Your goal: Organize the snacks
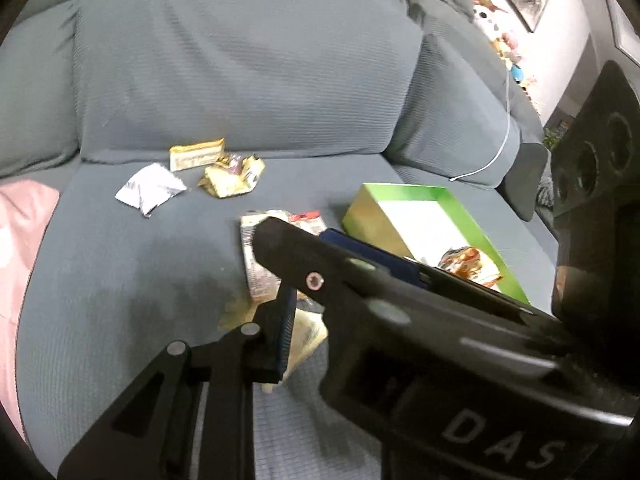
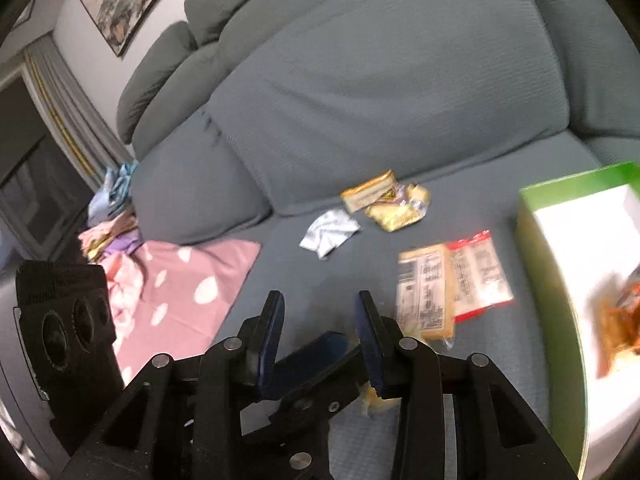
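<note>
Packet [image 1: 308, 338], pale and mostly hidden, is clenched in left gripper [image 1: 295, 304] jaws. Right gripper [image 2: 320, 316] jaws stand apart. Green box [image 2: 536, 216] is cut off at the sofa [image 2: 288, 280] seat's right edge.

"das" on the right tool [image 1: 320, 240].

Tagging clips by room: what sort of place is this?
Most likely a home living room: a grey-blue sofa, a framed picture on the wall, and a pink spotted cloth beside the scattered snack packets.
</note>
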`<state>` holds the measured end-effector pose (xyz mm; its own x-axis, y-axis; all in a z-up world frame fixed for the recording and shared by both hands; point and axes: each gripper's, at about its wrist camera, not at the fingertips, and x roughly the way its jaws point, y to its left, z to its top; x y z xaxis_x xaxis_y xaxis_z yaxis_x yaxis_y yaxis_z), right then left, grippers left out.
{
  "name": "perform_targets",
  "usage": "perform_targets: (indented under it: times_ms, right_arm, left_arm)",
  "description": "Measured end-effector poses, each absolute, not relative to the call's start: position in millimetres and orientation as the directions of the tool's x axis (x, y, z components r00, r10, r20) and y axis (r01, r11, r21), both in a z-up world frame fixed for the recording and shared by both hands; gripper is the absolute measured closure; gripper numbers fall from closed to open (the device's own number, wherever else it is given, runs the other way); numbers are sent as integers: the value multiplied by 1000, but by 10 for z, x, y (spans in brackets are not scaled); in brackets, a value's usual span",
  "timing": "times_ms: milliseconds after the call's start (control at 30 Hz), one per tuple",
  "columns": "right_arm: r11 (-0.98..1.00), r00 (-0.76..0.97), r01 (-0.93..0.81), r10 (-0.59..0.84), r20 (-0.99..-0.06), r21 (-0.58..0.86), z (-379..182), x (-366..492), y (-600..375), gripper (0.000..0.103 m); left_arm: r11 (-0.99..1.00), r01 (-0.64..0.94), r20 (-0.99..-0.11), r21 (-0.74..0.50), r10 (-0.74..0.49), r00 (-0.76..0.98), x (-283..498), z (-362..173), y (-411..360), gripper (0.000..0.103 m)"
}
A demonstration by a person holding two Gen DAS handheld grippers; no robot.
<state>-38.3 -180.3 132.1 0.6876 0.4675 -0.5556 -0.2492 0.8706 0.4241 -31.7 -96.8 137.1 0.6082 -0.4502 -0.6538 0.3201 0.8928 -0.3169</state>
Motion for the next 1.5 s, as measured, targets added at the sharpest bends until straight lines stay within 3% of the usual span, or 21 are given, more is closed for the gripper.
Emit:
perform_targets:
  times_ms: [167,300,367,433,467,567,800,867,933,1067,1300,1500]
  right_arm:
    - [881,675,-187,437,-594,435,1243,-366,-1911,63]
    - [907,616,-75,369,-696,415,998,-205,-2009,63]
    - [912,592,-49,356,-723,408,908,-136,-2054,56]
    - [913,571,-31,350,-743,406,817,-71,-2104,42]
    - [909,565,-44,364,-741,413,774,-38,-2108,33]
    - [902,505,-57,396,-767,428,649,38,-2053,29]
    - [893,390,-110,442,-808,436,338,208,-1825,29]
    - [900,379,-106,429,-820,423,277,245,-1827,35]
    - [921,384,-94,384,-840,378,224,252,-1835,51]
    - [911,412,-96,404,-817,401,269,194,-1867,67]
    - [918,553,-126,379,-742,375,717,-77,-1927,67]
    - [933,721,-113,314,-617,343,1165,-427,-2130,66]
  left_arm:
    - [895,306,-706,-325,-445,551,-232,1255,-1062,82]
    - [905,200,-781,-377,-426,457,-99,1061,-972,80]
    - [908,141,-807,-395,-416,419,-67,966,-889,68]
    - [913,84,-832,-400,-400,385,-34,852,-798,44]
    - [913,67,-838,-403,-398,375,-36,818,-773,41]
    - [901,12,-848,-434,-413,331,10,646,-686,31]
    - [905,-9,-873,-425,-408,266,132,332,-787,34]
    - [915,33,-871,-402,-394,294,137,362,-863,45]
    - [893,64,-851,-446,-445,280,149,346,-924,69]
    - [896,85,-846,-435,-439,303,117,414,-999,74]
    - [883,203,-773,-422,-468,428,-42,793,-1171,75]
    - [855,340,-666,-393,-519,536,-267,1175,-1370,75]
